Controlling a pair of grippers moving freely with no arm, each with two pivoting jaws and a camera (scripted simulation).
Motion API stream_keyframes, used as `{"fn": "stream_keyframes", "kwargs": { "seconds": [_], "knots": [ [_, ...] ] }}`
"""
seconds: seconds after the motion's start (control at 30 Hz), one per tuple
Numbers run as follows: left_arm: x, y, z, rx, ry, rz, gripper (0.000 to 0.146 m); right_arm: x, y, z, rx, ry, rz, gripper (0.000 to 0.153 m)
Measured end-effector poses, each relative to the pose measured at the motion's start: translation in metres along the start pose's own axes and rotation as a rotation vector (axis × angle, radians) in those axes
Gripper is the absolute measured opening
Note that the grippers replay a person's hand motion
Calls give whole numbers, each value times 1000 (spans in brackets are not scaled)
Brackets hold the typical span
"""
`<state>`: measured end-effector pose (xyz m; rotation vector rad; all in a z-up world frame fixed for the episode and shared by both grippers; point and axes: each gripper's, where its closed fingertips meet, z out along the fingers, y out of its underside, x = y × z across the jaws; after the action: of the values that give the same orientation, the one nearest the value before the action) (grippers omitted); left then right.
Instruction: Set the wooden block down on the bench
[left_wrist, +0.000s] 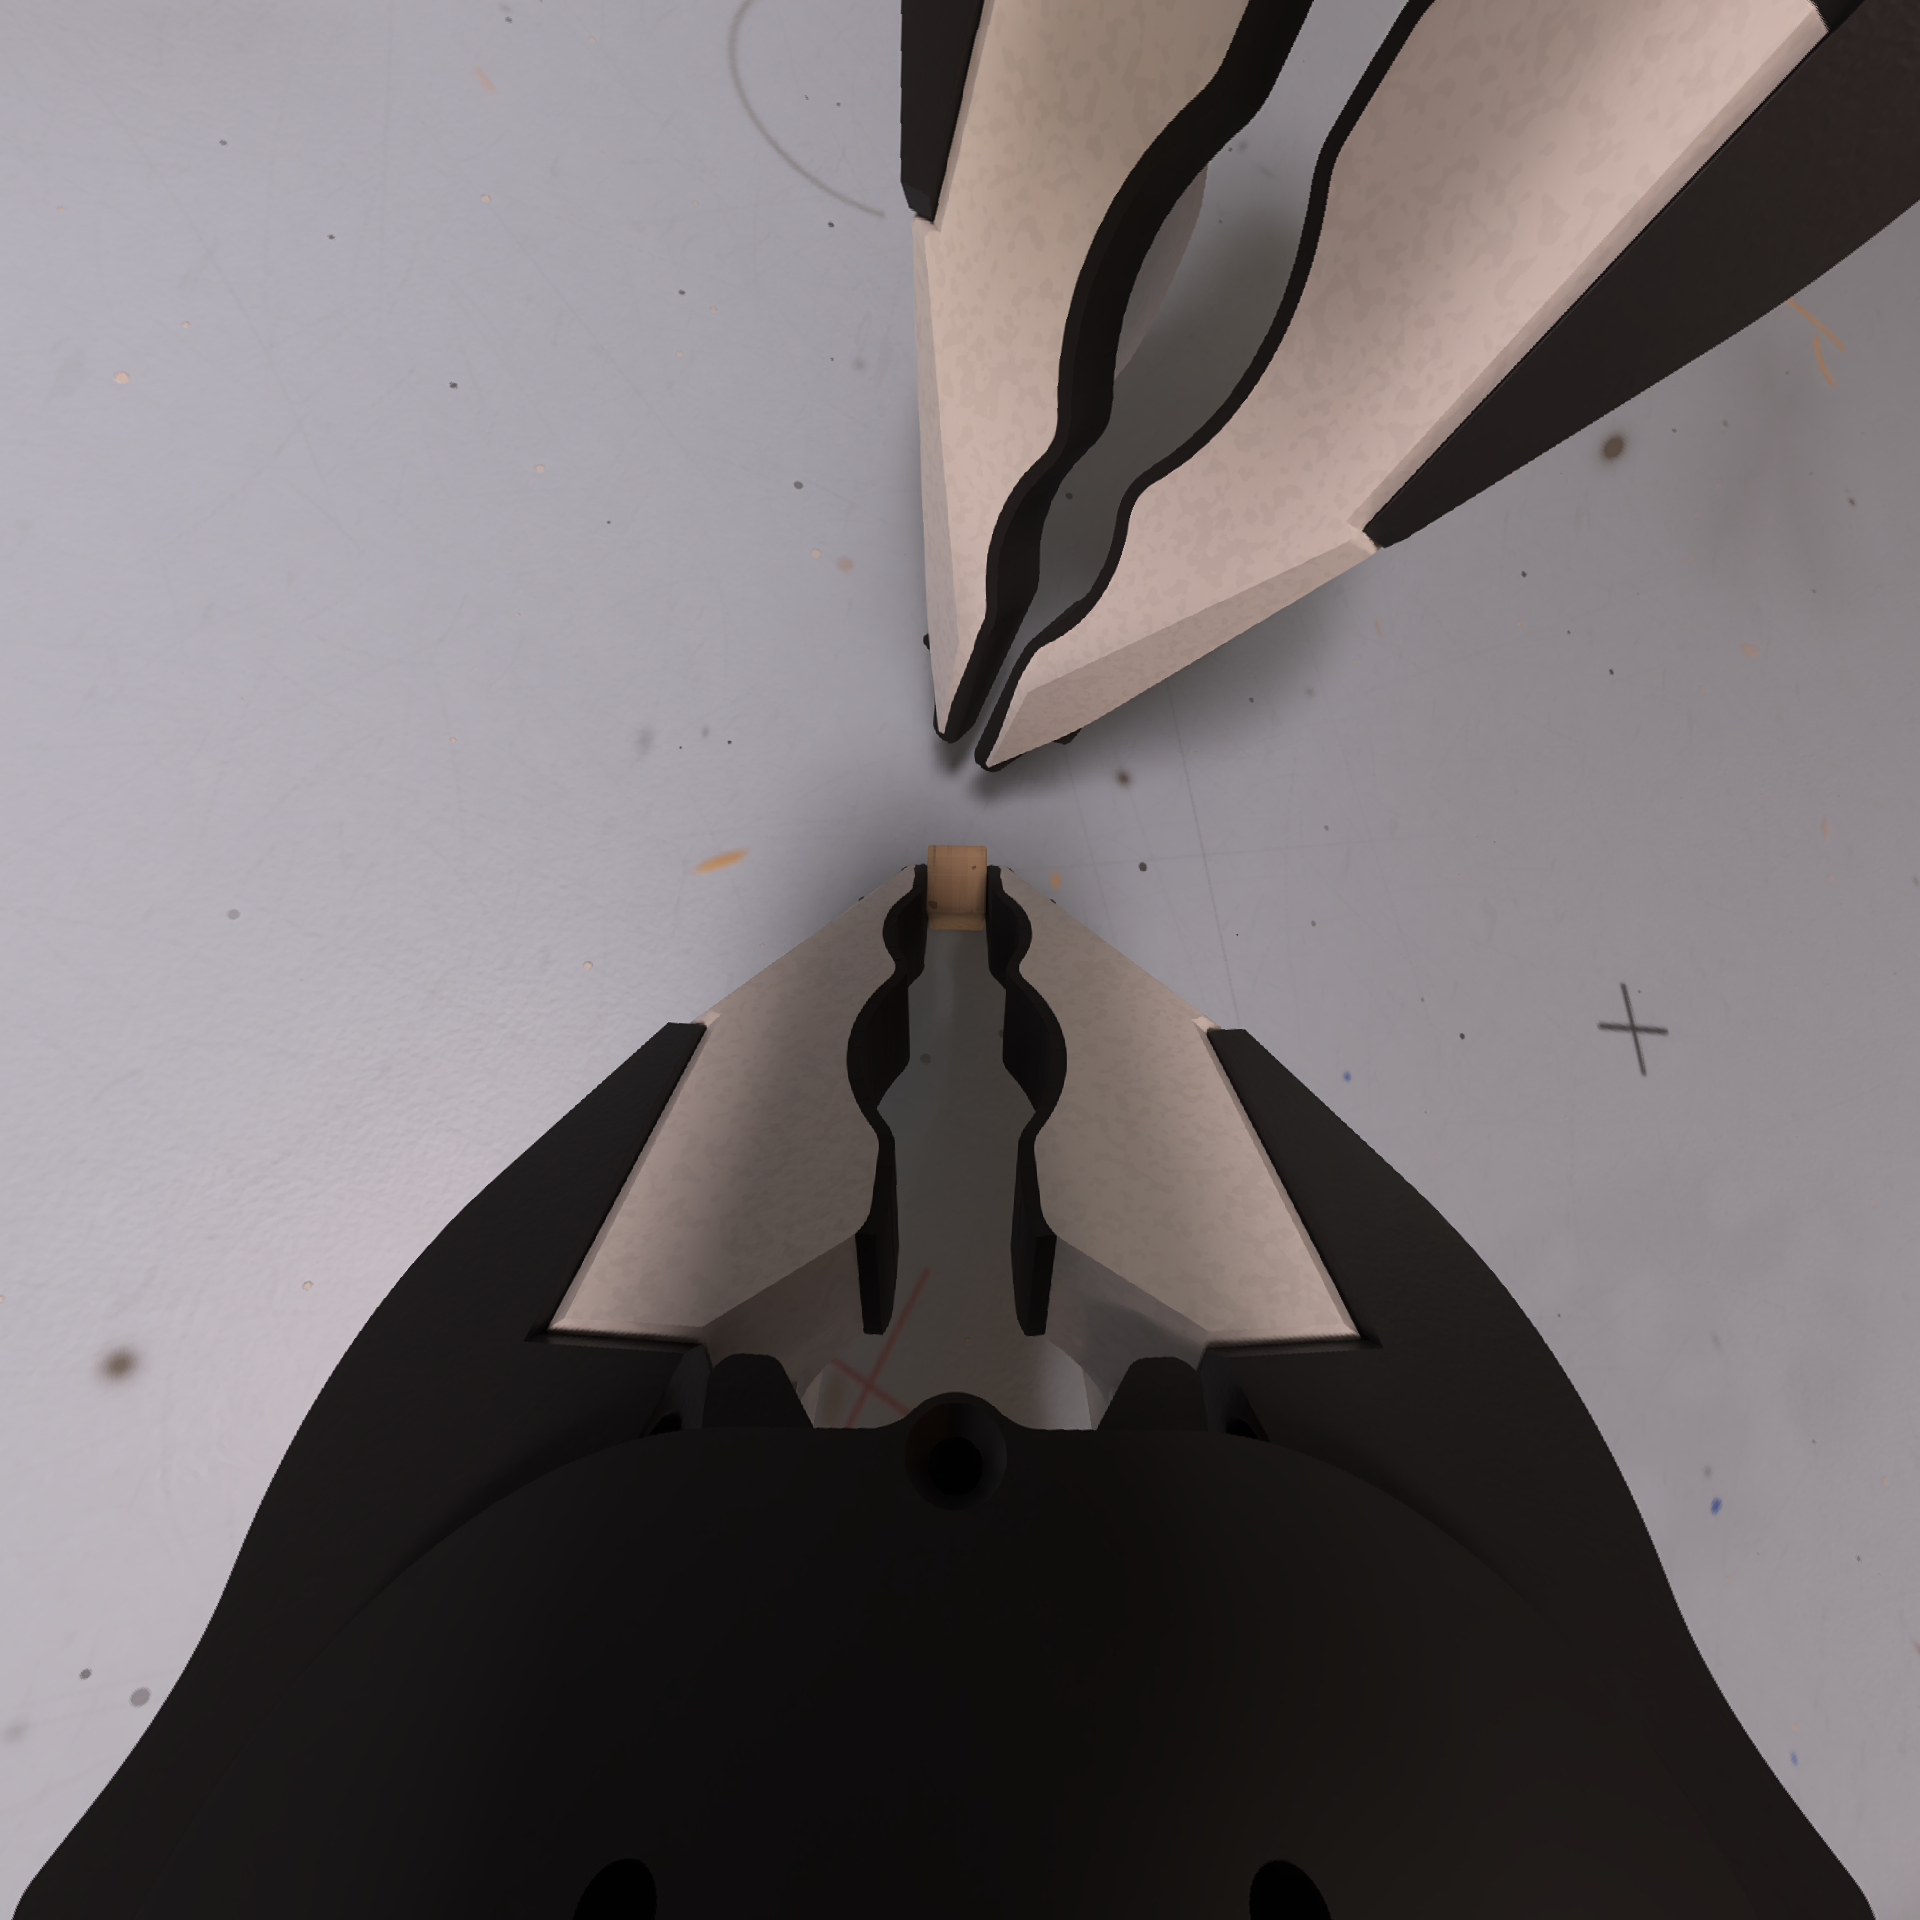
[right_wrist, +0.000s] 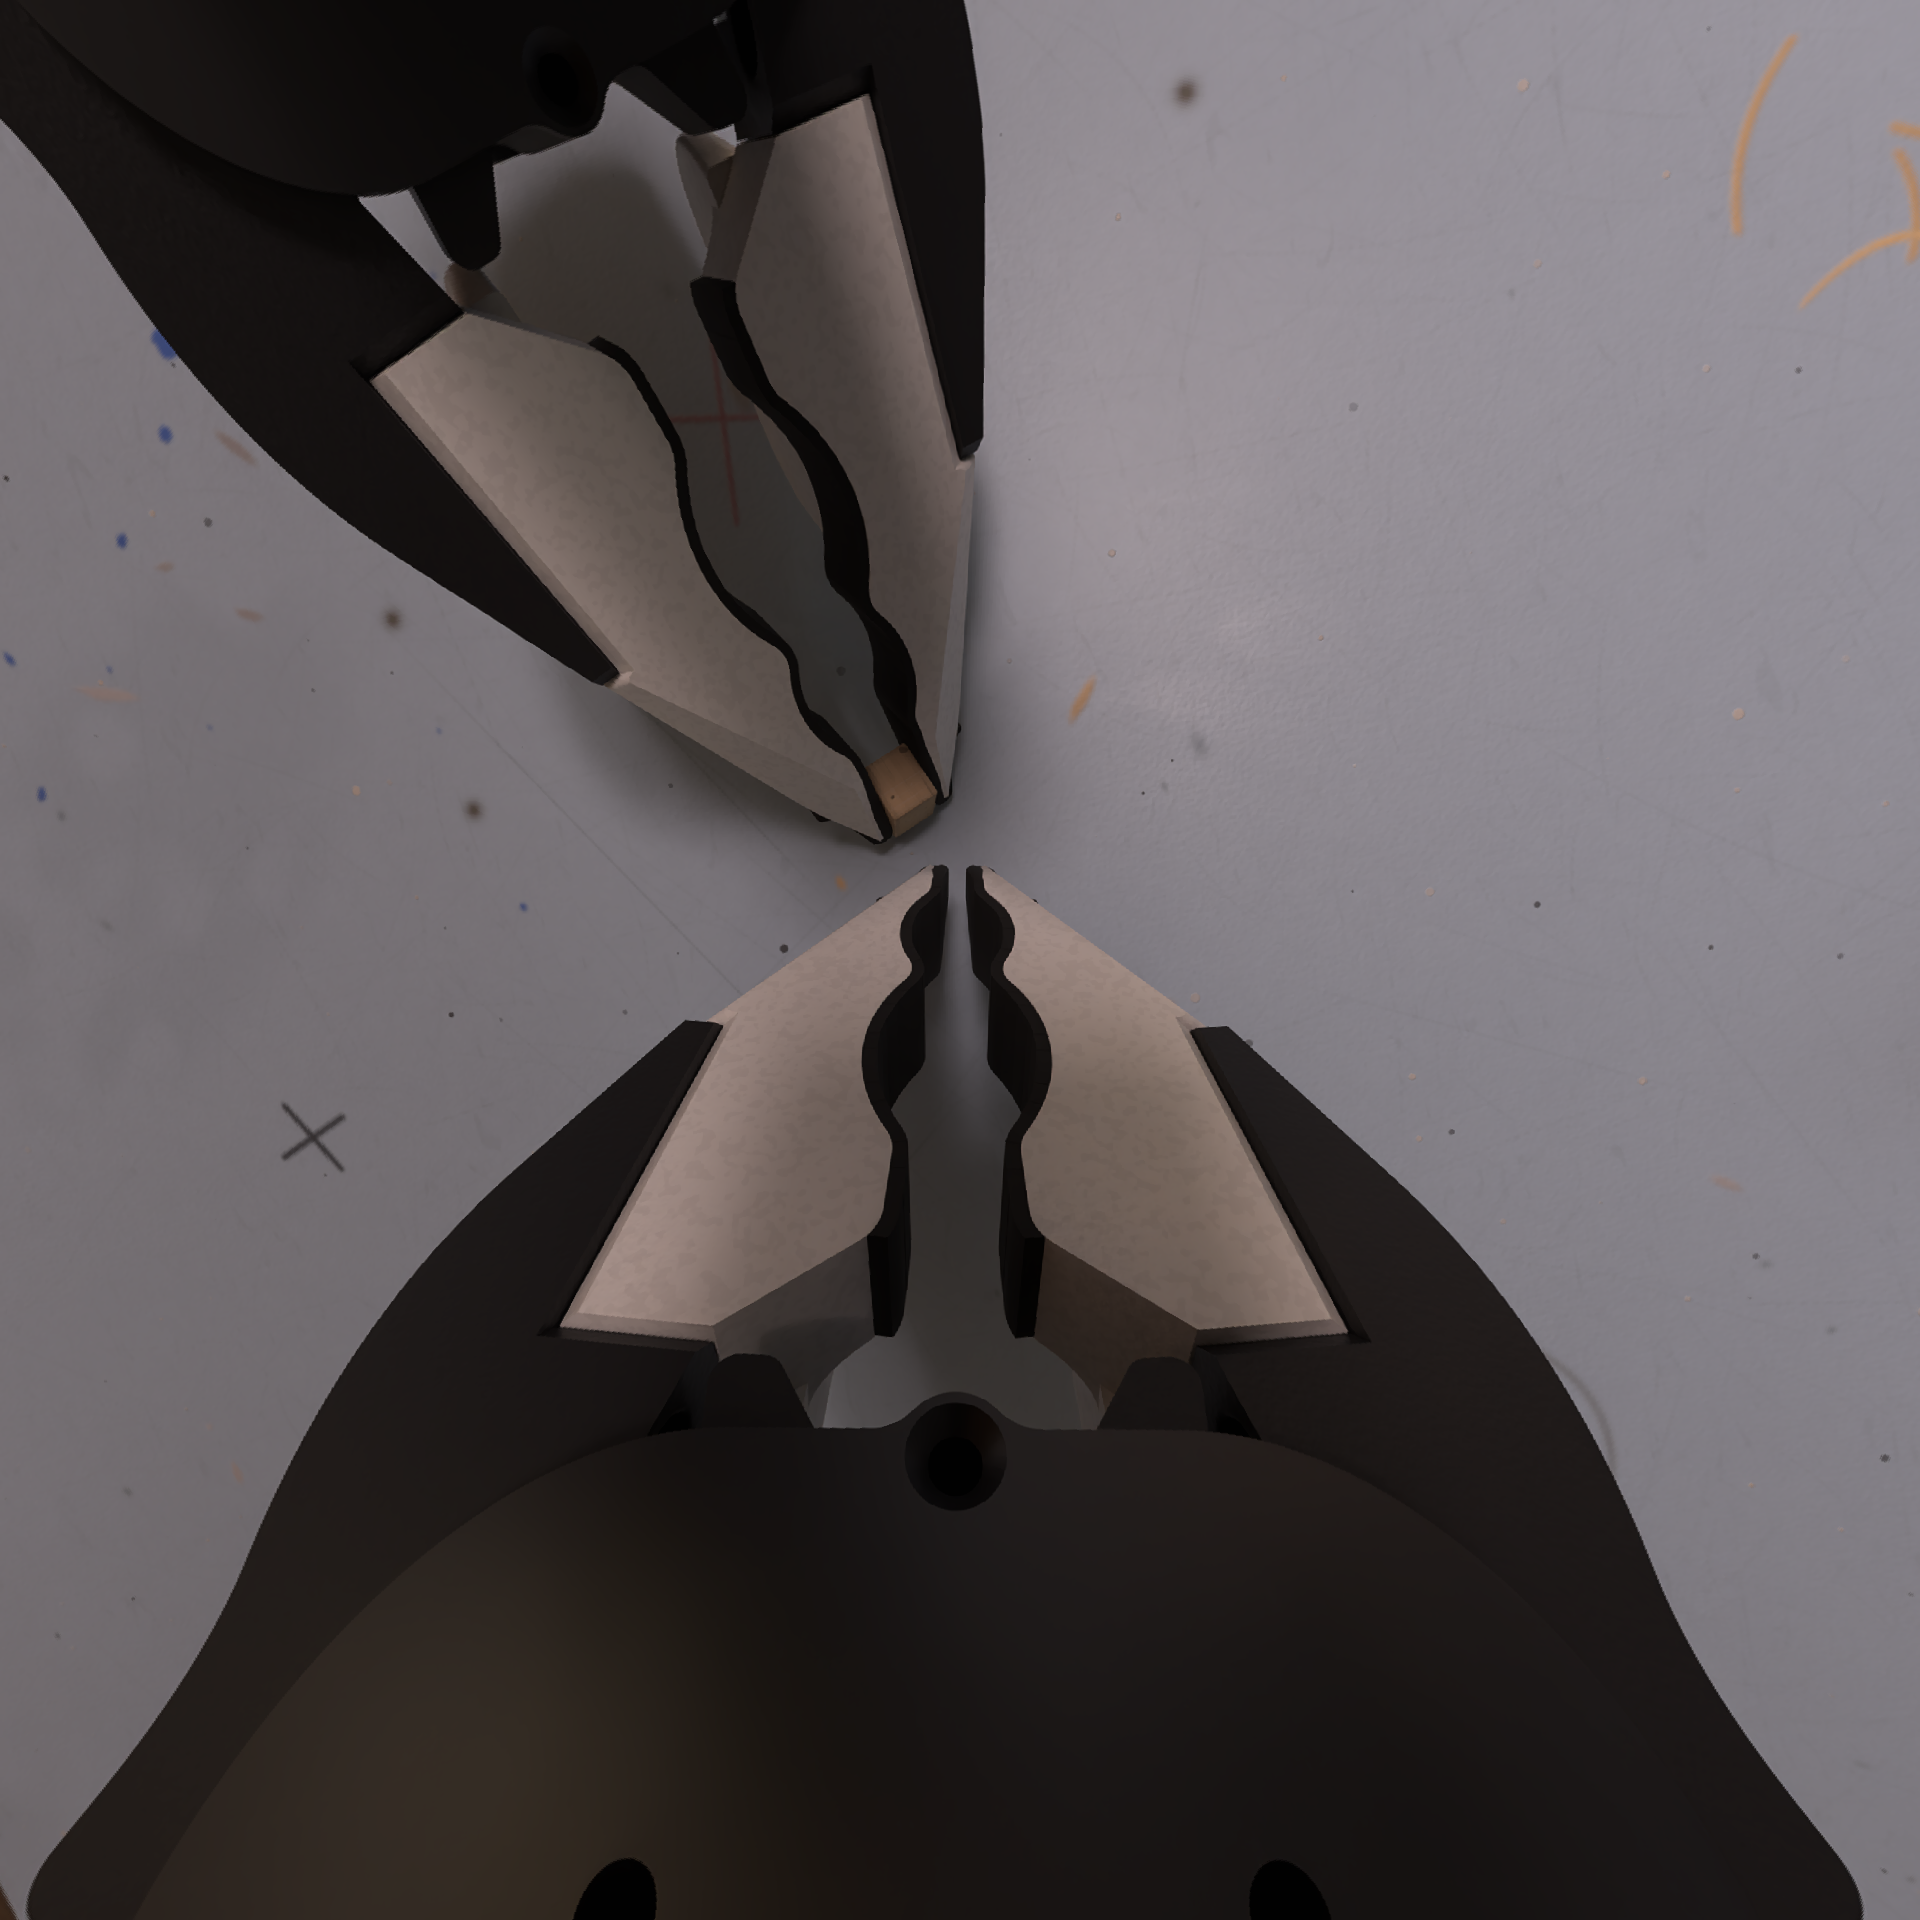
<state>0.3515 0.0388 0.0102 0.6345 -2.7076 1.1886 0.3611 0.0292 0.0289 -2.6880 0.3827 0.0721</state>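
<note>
A small pale wooden block (left_wrist: 956, 886) is clamped between the tips of my left gripper (left_wrist: 956, 883), close over the grey bench (left_wrist: 364, 623). In the right wrist view the same block (right_wrist: 899, 790) shows at the tips of the left gripper (right_wrist: 902, 805), at upper left. My right gripper (right_wrist: 957, 878) is shut and empty, its tips nearly touching, just in front of the left gripper's tips. It also shows in the left wrist view (left_wrist: 964, 743), coming down from the top. I cannot tell whether the block touches the bench.
The bench is speckled grey with marks: a dark cross (left_wrist: 1633, 1029) to the right in the left wrist view, which also shows in the right wrist view (right_wrist: 312, 1138), a red cross (right_wrist: 719, 421) under the left gripper, and orange scratches (right_wrist: 1766, 135).
</note>
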Motion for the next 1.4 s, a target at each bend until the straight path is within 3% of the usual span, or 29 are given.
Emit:
{"fn": "stream_keyframes", "kwargs": {
  "seconds": [0.73, 1.4],
  "knots": [
    [0, 0, -1, -10, -24, -12, 10, -1, -3, 2, -94, 13, -86, 3],
    [0, -1, -2, -12, -25, -11, 10, -1, 1, 1, -59, -16, -34, 3]
  ]
}}
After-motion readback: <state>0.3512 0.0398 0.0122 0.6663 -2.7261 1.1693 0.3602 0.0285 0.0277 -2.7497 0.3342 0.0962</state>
